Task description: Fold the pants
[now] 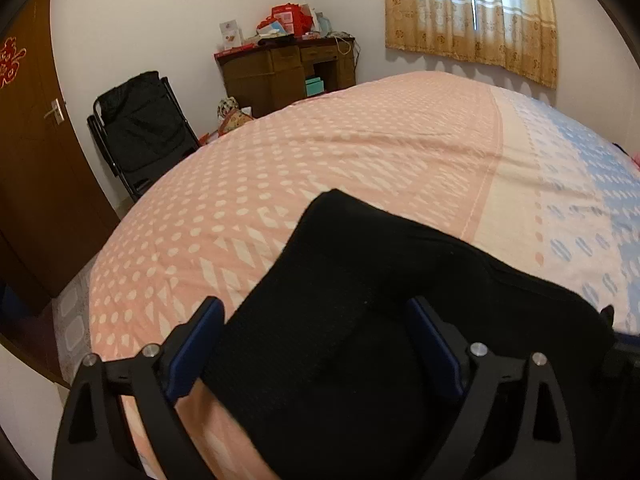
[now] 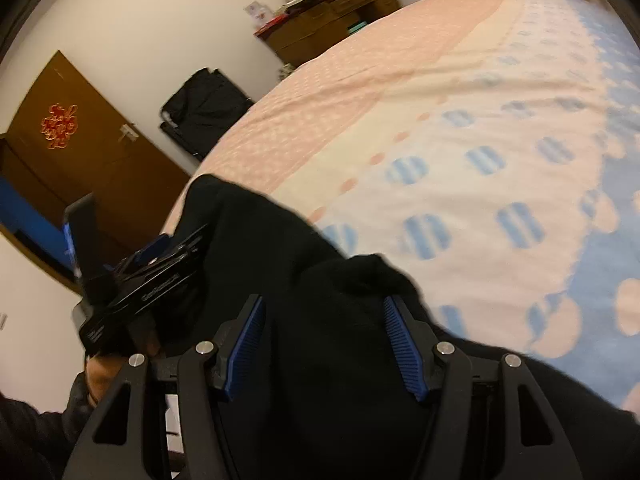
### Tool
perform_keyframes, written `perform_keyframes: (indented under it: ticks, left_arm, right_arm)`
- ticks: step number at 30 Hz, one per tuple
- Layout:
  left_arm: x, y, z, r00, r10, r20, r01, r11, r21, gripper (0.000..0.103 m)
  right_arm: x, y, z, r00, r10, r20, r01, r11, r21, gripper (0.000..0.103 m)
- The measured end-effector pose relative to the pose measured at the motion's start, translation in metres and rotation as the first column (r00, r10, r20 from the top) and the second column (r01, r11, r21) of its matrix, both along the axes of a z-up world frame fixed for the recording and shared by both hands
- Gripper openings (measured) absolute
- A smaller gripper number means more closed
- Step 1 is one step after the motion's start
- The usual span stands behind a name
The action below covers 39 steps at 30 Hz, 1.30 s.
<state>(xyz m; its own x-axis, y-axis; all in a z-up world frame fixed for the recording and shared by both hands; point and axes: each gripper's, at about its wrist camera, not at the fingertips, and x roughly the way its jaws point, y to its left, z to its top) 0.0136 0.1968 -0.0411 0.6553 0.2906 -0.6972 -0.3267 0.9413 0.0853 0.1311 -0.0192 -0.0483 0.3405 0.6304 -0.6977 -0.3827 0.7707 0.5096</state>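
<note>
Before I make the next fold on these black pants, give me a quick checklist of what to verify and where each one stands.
1. Pants lying on the bed: ok, they rest on the pink part of the cover near its edge.
2. Left gripper free of the cloth: ok, its jaws stand wide with the fabric loose between them.
3. Right gripper holding the pants: cannot tell, cloth fills the gap but the picture is blurred.
4. Fabric flat: not ok, it bunches into a hump by the right gripper.
5. Cover beyond the pants bare for the fold: ok.
</note>
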Motion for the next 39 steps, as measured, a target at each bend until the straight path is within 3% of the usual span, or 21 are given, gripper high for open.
perform_keyframes:
  ticks: [4, 7, 11, 18, 21, 24, 25, 27, 31, 33, 36, 38, 39]
  left_arm:
    - [0.002, 0.004, -0.001, 1.0, 0.013, -0.009, -0.013, 1.0, -0.019, 0.1]
    - [0.003, 0.005, -0.001, 1.0, 0.015, -0.017, -0.016, 1.0, -0.021, 0.102]
    - [0.003, 0.005, -0.001, 1.0, 0.015, -0.018, -0.015, 1.0, -0.018, 0.102]
    - [0.004, 0.004, -0.001, 1.0, 0.015, -0.02, -0.015, 1.0, 0.0, 0.102]
    - [0.003, 0.003, -0.001, 1.0, 0.013, -0.016, -0.013, 1.0, 0.01, 0.102]
    - [0.003, 0.005, -0.002, 1.0, 0.014, -0.017, -0.014, 1.0, 0.004, 0.103]
    - [0.004, 0.005, -0.002, 1.0, 0.015, -0.019, -0.015, 1.0, 0.002, 0.103]
    - [0.005, 0.005, -0.003, 1.0, 0.013, -0.023, -0.013, 1.0, 0.001, 0.103]
    - [0.005, 0.001, -0.002, 1.0, 0.015, -0.026, -0.015, 1.0, 0.021, 0.103]
    - [0.006, 0.001, -0.002, 1.0, 0.015, -0.027, -0.014, 1.0, 0.023, 0.103]
    - [0.006, 0.003, -0.002, 1.0, 0.014, -0.026, -0.014, 1.0, 0.002, 0.103]
    - [0.007, 0.005, -0.003, 1.0, 0.014, -0.027, -0.015, 1.0, -0.014, 0.103]
    - [0.007, 0.005, -0.003, 0.999, 0.015, -0.028, -0.016, 1.0, -0.022, 0.103]
  right_arm:
    - [-0.011, 0.005, 0.003, 0.993, 0.113, -0.023, -0.113, 0.993, -0.024, 0.063]
    - [-0.006, 0.005, 0.003, 0.994, 0.106, -0.019, -0.107, 0.992, -0.06, 0.062]
    - [0.01, 0.0, -0.007, 0.99, 0.092, -0.105, -0.082, 0.992, 0.091, 0.064]
    - [0.031, -0.001, -0.011, 0.992, 0.056, -0.109, -0.023, 0.96, 0.281, 0.064]
    - [0.042, -0.014, -0.018, 0.991, -0.011, -0.135, 0.061, 0.924, 0.377, 0.064]
    - [0.051, -0.035, -0.029, 0.979, -0.08, -0.189, 0.162, 0.866, 0.473, 0.061]
    - [0.055, -0.042, -0.035, 0.971, -0.104, -0.216, 0.203, 0.835, 0.511, 0.056]
    - [0.06, -0.048, -0.042, 0.963, -0.117, -0.243, 0.234, 0.811, 0.536, 0.05]
    - [0.066, -0.044, -0.045, 0.963, -0.113, -0.243, 0.218, 0.858, 0.465, 0.032]
    - [0.068, -0.051, -0.042, 0.956, -0.113, -0.27, 0.223, 0.881, 0.418, 0.031]
    - [0.047, -0.092, -0.026, 0.935, -0.271, -0.231, 0.33, 0.903, 0.275, 0.034]
    - [0.02, -0.134, -0.008, 0.881, -0.455, -0.133, 0.471, 0.869, 0.152, 0.034]
    - [-0.005, -0.163, 0.001, 0.835, -0.543, -0.083, 0.55, 0.827, 0.117, 0.034]
